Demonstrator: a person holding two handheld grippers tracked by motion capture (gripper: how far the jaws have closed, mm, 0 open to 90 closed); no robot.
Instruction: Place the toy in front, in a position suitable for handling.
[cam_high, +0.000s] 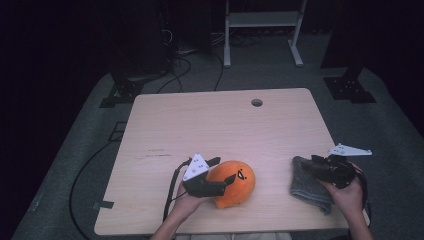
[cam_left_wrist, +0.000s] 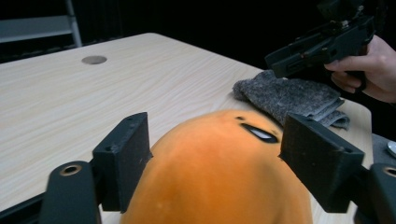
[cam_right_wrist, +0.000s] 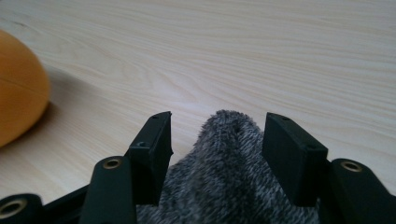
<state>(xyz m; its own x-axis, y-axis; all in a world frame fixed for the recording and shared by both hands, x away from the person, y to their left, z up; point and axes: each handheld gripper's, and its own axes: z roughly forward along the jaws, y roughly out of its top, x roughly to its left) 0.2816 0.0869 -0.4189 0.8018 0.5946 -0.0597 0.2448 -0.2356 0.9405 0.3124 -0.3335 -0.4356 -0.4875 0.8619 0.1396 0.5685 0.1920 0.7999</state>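
An orange plush toy (cam_high: 232, 182) with a small face mark lies near the table's front edge. My left gripper (cam_high: 222, 171) reaches over it from the left. In the left gripper view the toy (cam_left_wrist: 219, 168) fills the space between the spread jaws of that gripper (cam_left_wrist: 215, 140), close against both pads, with no squeeze to be seen. A folded grey cloth (cam_high: 307, 187) lies at the front right. My right gripper (cam_right_wrist: 217, 123) stands open astride the cloth's raised corner (cam_right_wrist: 224, 163), with a gap on each side. The cloth (cam_left_wrist: 289, 95) lies beyond the toy in the left gripper view.
The light wooden table (cam_high: 210, 125) has a round cable hole (cam_high: 256, 102) near its far edge. A white metal frame (cam_high: 262, 30) and cables stand on the grey floor behind. The cloth reaches close to the table's front right corner.
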